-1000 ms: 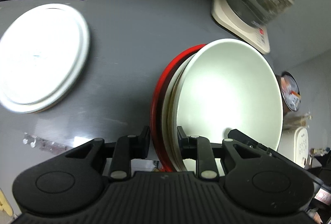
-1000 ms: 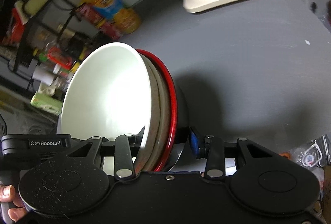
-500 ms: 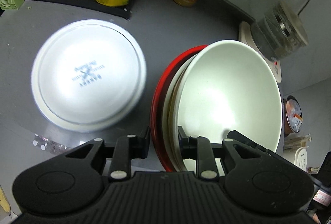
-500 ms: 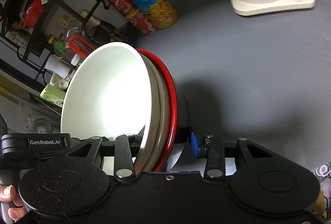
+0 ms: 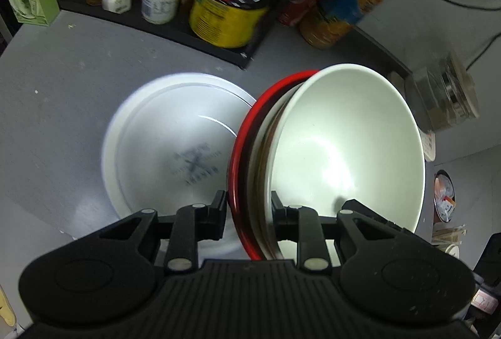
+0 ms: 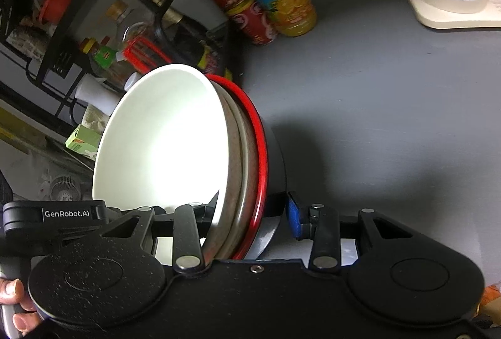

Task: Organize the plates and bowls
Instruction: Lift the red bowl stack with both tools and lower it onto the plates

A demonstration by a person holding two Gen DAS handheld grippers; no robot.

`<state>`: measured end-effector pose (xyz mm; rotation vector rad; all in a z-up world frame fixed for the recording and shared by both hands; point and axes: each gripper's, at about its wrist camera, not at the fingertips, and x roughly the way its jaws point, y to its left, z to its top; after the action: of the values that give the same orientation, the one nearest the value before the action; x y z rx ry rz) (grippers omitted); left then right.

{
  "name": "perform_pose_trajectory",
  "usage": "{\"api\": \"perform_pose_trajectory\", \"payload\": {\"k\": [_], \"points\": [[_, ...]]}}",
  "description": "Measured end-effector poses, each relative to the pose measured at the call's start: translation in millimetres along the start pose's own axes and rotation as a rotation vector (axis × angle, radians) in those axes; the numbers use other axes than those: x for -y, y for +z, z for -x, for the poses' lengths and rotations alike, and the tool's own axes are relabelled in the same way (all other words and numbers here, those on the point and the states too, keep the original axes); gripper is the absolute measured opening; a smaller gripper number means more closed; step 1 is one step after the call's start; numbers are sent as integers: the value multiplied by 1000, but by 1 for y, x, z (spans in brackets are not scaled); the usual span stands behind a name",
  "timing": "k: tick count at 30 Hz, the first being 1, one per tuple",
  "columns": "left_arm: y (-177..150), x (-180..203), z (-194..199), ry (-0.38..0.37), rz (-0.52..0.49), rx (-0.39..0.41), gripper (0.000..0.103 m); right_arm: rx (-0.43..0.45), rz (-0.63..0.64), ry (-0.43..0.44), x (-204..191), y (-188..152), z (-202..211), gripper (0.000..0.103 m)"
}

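Where both grippers meet it, nested bowl stack (image 5: 344, 151) (white inside, red-rimmed outermost) is held on edge above grey desk (image 5: 62, 82). Left gripper (image 5: 249, 207) fingers pinch its near rim. Right gripper (image 6: 250, 210) fingers clamp the opposite rim. White plate (image 5: 162, 151) lies left, below.

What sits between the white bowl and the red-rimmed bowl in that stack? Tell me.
A brownish bowl is nested between the white bowl and the red-rimmed bowl; the right wrist view shows it best.
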<state>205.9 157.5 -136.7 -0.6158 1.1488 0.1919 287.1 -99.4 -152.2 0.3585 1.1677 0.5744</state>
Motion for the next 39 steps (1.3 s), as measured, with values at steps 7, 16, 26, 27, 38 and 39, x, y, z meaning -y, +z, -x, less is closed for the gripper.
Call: {"api": "perform_pose_trajectory", "payload": {"k": [7,16,26,27,38,39], "points": [[21,-33,3,4,21,-5,25,-29,16,-11,-27,2,-25,38],[35,-74,-10,-2,25,-51,25,-51,-5,-44,-42,-9,-54,38],[44,-93,-33,-19,-28,-111,25,-63,-66,-88,-42,-24,-66,39],[45,-94,-35,-21,-34,-116,25,-60,-72,-88,-42,-25,-66,39],[48,-89,-37,-56,-102,-106,28,-42,-124,-63,-34,-31,-63,45],[48,-88,-37,-55,-118,-104,28,-39,-126,-62,-34,-31,-63,46]]}}
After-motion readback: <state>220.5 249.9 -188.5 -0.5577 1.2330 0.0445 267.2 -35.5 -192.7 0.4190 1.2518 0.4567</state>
